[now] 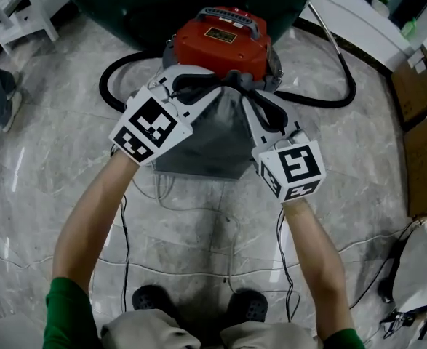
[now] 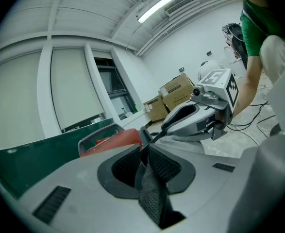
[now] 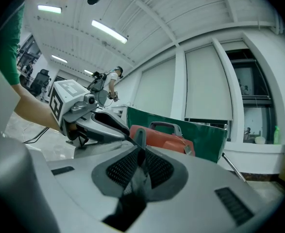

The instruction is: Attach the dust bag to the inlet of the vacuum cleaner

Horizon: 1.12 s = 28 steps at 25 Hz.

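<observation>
Polished marble floor [image 1: 198, 224]: dust bag presented to the vacuum cleaner, attachment judged not yet completed.
The limp grey fabric dust bag [image 1: 202, 144] is pinched at its top edge by the closed fingers of the left gripper [image 2: 143, 140] and right gripper [image 3: 140, 139], directly in front of the red, hard-shelled vacuum cleaner [image 1: 224, 46]. The inlet is hidden, so seating remains to be done.

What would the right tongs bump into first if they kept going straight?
Probably the red vacuum cleaner, just behind the dust bag the right tongs pinch, though depth is unclear.
</observation>
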### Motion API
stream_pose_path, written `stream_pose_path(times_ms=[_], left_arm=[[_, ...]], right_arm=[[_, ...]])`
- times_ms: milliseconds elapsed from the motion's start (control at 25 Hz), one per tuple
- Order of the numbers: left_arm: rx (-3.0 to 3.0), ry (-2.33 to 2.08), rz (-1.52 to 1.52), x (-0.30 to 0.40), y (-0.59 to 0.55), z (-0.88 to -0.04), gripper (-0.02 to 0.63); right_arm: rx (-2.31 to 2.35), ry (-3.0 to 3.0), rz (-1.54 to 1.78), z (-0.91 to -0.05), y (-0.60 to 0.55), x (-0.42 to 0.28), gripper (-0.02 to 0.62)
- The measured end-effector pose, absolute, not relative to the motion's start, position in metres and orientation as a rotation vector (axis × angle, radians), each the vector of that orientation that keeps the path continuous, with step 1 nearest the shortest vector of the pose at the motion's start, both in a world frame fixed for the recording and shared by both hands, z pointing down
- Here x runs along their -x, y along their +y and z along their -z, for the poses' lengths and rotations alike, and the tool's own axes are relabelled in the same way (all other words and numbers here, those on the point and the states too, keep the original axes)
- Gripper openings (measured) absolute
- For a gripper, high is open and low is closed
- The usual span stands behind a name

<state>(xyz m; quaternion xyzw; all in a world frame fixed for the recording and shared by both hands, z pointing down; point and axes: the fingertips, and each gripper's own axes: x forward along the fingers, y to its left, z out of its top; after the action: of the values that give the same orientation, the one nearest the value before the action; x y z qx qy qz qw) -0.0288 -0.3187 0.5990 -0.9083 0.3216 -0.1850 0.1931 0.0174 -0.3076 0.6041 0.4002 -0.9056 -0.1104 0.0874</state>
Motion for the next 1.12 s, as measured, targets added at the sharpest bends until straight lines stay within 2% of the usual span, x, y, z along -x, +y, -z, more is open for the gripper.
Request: stream_pose_path(times_ms=[560, 840, 1120], left_arm=[[2.487, 0.963, 0.652, 0.03, -0.303, -0.602, 0.054], [2.449, 1.012, 0.615, 0.032, -0.288, -0.587, 0.051], [2.447, 0.986, 0.591, 0.019, -0.267, -0.58, 0.012]], right_arm=[[-1.291, -2.586, 0.329, -0.598, -0.289, -0.021, 0.041], [-1.289, -2.574, 0.371, -0.592, -0.268, -0.024, 0.041], [-1.264, -2.607, 0.391, -0.578, -0.252, -0.021, 0.041]])
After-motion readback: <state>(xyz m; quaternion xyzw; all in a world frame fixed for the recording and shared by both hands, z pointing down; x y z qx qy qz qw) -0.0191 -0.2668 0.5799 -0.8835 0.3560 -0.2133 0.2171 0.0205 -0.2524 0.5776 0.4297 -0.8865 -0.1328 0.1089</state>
